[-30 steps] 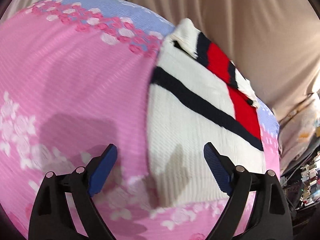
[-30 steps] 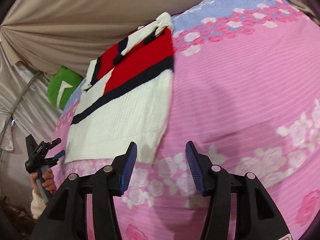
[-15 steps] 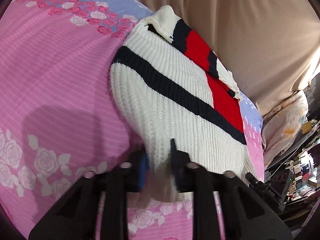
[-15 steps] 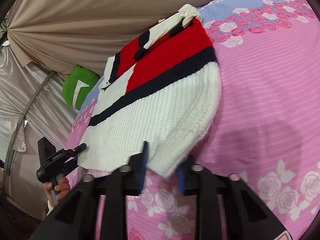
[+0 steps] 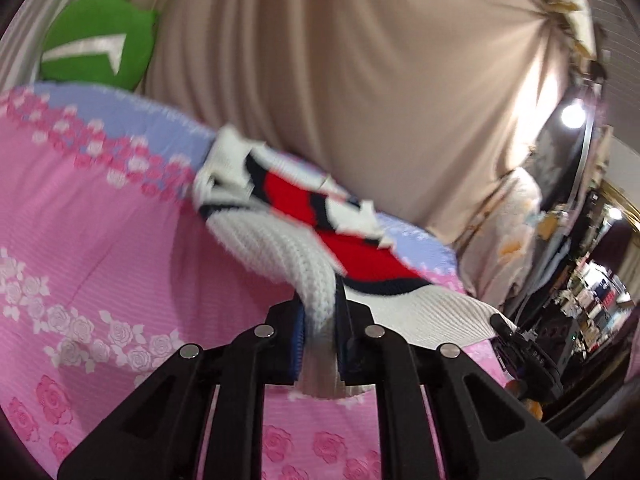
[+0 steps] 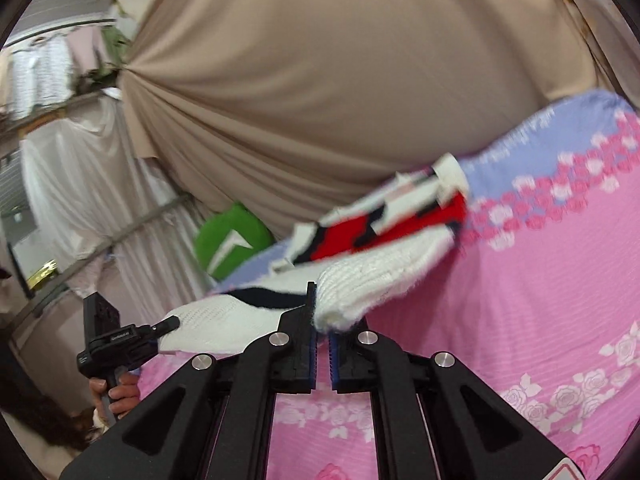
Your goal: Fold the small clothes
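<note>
A small knitted sweater [image 5: 280, 240], white with a navy stripe and a red block, lies on a pink rose-patterned bed sheet [image 5: 100, 240]. My left gripper [image 5: 320, 320] is shut on the sweater's near white hem corner and holds it raised off the sheet. My right gripper [image 6: 322, 312] is shut on the other near hem corner of the sweater [image 6: 372, 276], also raised. The far collar end still rests on the sheet. Each gripper shows at the edge of the other's view: the right one [image 5: 520, 344] and the left one [image 6: 120, 340].
A beige curtain [image 5: 360, 80] hangs behind the bed. A green cushion [image 5: 96, 48] sits at the bed's far left corner. Cluttered shelves [image 5: 592, 300] stand at the right. White drapes [image 6: 80, 180] hang at the left.
Both grippers went from open beside the hem to shut on its two corners, then lifted the near edge of the sweater up and towards the collar end.
</note>
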{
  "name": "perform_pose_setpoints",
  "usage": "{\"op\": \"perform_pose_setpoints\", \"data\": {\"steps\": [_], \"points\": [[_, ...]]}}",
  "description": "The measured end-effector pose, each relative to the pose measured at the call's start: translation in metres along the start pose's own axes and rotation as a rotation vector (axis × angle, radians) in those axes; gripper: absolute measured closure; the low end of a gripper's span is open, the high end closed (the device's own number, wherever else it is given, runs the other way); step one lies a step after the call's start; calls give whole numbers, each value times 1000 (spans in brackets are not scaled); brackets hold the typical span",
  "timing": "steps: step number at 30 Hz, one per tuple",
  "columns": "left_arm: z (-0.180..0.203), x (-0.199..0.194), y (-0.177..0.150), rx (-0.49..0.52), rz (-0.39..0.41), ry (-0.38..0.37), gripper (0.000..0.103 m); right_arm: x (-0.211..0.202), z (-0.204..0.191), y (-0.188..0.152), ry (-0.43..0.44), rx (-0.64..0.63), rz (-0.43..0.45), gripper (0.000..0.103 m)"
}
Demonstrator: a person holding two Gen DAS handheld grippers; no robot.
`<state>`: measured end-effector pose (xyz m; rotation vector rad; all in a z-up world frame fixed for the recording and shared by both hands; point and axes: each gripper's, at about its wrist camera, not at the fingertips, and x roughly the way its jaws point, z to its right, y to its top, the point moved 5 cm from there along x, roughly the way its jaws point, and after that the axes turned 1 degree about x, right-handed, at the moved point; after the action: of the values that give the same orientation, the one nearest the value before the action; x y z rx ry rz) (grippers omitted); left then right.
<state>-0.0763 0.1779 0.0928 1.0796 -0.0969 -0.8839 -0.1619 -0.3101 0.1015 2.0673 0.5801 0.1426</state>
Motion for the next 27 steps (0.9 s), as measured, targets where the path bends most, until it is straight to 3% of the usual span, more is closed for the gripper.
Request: {"op": "perform_pose_setpoints", "data": {"steps": [6,11,14,20,27], "points": [[38,-76,14,106,128,-107,92,-60,-62,20,157,-137,71,98],[50,-82,43,127,172,-112,91,-65,-76,53,227,-143,152,98],[40,-39,68,138,119,-44,91,-31,-51,72,178,-101,134,98],[-15,112,107,116,-74,199,90,82,42,101,-14,77,4,98],[-89,238,103,10,-243,383,90,186,136,94,-237,236,-145,99]]}}
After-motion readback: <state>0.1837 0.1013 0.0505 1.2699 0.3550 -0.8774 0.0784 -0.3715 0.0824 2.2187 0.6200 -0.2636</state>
